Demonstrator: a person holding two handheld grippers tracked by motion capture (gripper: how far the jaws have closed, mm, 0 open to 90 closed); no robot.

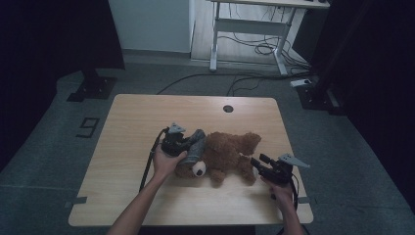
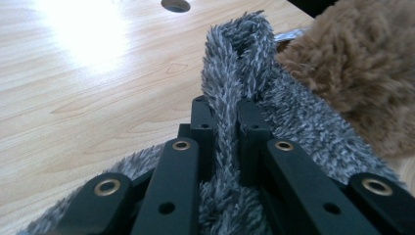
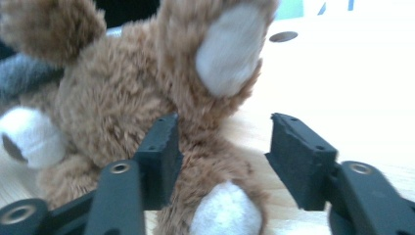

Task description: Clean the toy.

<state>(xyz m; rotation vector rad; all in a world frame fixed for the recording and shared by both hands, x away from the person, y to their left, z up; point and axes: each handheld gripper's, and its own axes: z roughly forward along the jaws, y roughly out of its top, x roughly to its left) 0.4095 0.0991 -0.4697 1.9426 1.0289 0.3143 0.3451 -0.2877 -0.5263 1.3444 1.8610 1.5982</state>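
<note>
Left hand-held gripper (image 2: 226, 115): I pinch grey plush cloth (image 2: 235, 58) beside teddy bear (image 1: 230, 152) | right hand-held gripper (image 3: 222, 147): released, straddling bear's leg (image 3: 215, 196)

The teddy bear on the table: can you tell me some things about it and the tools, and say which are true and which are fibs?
1. The left tool is pinching grey fuzzy cloth. True.
2. The teddy bear is blue. False: it is brown with white paw pads.
3. The right tool is squeezed shut on the bear. False: its jaws stand apart, with a bear leg between them.
4. The bear lies on a wooden table. True.
5. The table top has a square hole. False: the hole is round.
</note>
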